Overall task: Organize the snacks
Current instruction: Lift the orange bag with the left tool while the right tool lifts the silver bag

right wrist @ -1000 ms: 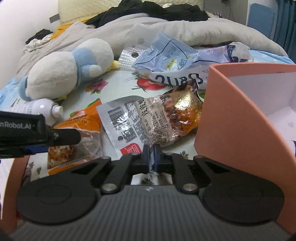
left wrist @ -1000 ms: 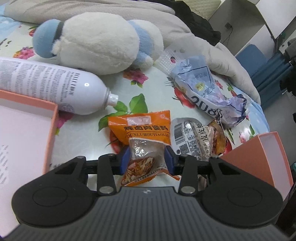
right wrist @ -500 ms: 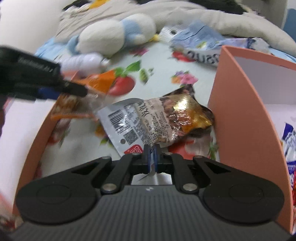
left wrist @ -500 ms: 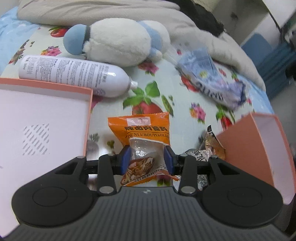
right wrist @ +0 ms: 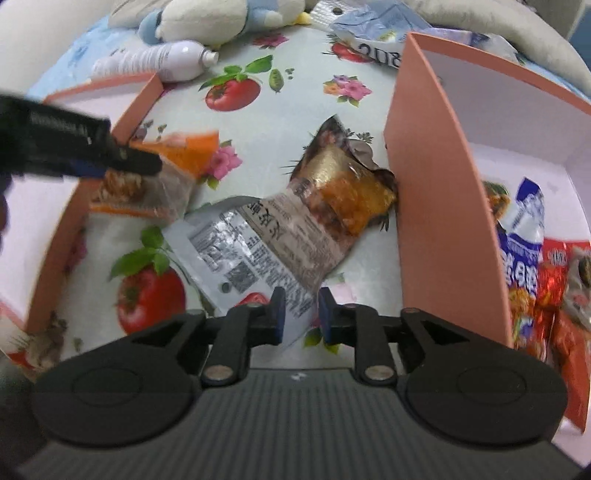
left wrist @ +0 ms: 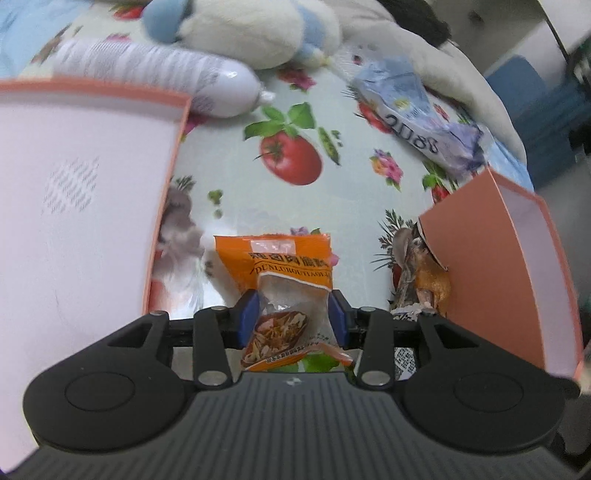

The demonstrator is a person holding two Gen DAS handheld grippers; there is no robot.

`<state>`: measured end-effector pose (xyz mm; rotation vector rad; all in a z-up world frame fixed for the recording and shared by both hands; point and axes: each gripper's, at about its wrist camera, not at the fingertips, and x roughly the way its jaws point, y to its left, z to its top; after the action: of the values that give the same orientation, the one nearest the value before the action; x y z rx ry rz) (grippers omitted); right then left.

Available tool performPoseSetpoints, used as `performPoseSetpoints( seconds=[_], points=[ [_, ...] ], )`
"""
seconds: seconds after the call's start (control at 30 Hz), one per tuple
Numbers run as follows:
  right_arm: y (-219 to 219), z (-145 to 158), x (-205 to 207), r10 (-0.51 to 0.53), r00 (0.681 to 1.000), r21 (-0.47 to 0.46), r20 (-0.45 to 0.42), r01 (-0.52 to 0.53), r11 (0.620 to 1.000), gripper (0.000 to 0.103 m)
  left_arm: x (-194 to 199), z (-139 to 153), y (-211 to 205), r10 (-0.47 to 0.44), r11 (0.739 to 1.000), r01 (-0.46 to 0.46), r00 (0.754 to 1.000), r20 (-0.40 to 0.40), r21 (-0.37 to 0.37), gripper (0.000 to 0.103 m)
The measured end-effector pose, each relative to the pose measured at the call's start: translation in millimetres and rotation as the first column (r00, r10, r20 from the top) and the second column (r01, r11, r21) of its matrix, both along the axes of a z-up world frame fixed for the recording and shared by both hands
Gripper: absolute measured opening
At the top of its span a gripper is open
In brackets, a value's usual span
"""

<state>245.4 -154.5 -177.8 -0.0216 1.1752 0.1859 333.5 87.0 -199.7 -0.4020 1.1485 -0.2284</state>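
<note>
My left gripper (left wrist: 291,317) is shut on an orange snack packet (left wrist: 284,273) and holds it above the flowered bedsheet, between two salmon boxes. It shows in the right wrist view too, gripper (right wrist: 122,162) and packet (right wrist: 173,173). My right gripper (right wrist: 298,314) has its jaws parted a little around the lower edge of a silver and brown snack bag (right wrist: 295,229); I cannot tell whether the pads touch it. That bag's far end leans on the right box wall (right wrist: 424,206); it also shows in the left wrist view (left wrist: 421,284).
The left salmon box (left wrist: 74,206) has a white inside. The right box (right wrist: 517,206) holds several snack packs (right wrist: 535,266). A white spray can (left wrist: 162,74), a plush toy (left wrist: 251,26) and a blue-white bag (left wrist: 417,114) lie further back. A grey blanket lies behind.
Both grippers have risen and pulled back with their packets. The right gripper's jaws, tight on the silver bag before, now stand slightly apart. The left gripper still clamps the orange packet.
</note>
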Motion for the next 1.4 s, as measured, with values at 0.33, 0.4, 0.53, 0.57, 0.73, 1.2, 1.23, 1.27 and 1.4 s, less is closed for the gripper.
performPoseSetpoints(
  seconds=[0.33,0.4,0.53,0.57,0.73,1.2,1.23,1.27,1.4],
  points=[
    [-8,10,14,-0.239,0.971,0.210,-0.026,0.239,0.948,0.074,-3,-1,9,0.125,0.992,-0.126,0.991,-0.048,-0.030,0.076],
    [-7,9,23,-0.271,0.963,0.219,-0.014,0.267,0.938,0.074,-4,-2,9,0.164,0.986,-0.165,0.985,-0.054,-0.018,0.076],
    [-9,3,37,-0.361,0.933,0.215,-0.019,0.356,0.909,0.074,0,-5,7,0.173,0.984,-0.174,0.984,-0.052,-0.028,0.076],
    [-10,1,39,-0.382,0.924,0.218,-0.029,0.379,0.899,0.074,1,-6,6,0.165,0.985,-0.167,0.985,-0.056,-0.037,0.076],
    [-16,-10,48,-0.439,0.896,0.239,-0.066,0.441,0.865,0.074,2,-12,-2,0.127,0.992,-0.129,0.990,-0.055,-0.019,0.076],
    [-12,-26,54,-0.417,0.908,0.201,-0.046,0.418,0.886,0.071,1,-26,-23,0.050,0.998,-0.049,0.998,-0.027,0.039,0.073],
    [-11,-26,56,-0.412,0.910,0.192,-0.044,0.412,0.891,0.069,2,-26,-24,0.044,0.998,-0.043,0.999,-0.022,0.044,0.072],
    [-10,-27,57,-0.405,0.913,0.182,-0.042,0.405,0.896,0.066,3,-26,-25,0.034,0.998,-0.033,0.999,-0.017,0.050,0.069],
    [-13,-33,58,-0.371,0.927,0.185,-0.054,0.374,0.909,0.063,4,-26,-27,0.034,0.998,-0.034,0.999,-0.012,0.048,0.066]
  ],
)
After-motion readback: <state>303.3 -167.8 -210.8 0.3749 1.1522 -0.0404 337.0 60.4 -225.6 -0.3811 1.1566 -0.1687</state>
